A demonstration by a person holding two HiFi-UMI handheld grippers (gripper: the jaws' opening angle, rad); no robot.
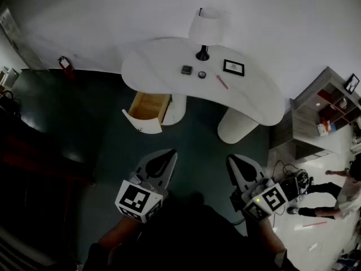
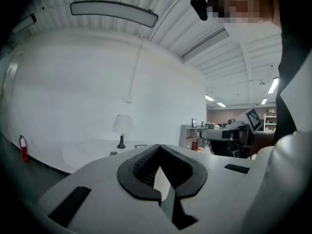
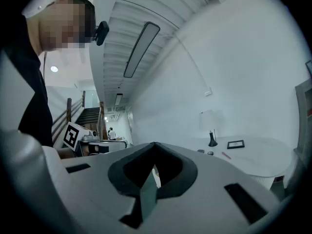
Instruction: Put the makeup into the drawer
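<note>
White desk (image 1: 158,55) with a curved top stands in the upper middle of the head view, and all the makeup lies on it. I count three pieces: one dark square case (image 1: 186,69), one small round case (image 1: 202,74) just beside it, and one pink stick (image 1: 221,82) a little further to the right. They lie between the one lamp (image 1: 204,30) and the one picture frame (image 1: 233,68), near the back of the top.

One wooden drawer (image 1: 149,105) is already pulled out under the left part of the desk, and I see nothing inside it. So the opening seems done, while the real work is not started: none of the three pieces is in the drawer, and all three are left to move.

Both tools are in the lower part of the frame, well apart from the desk. The left gripper (image 1: 163,161) has its jaws together, with nothing between them. The right gripper (image 1: 240,165) also has its jaws closed and empty. My judgement is that the person must first come near to the desk and open one gripper before any piece can be picked up.
</note>
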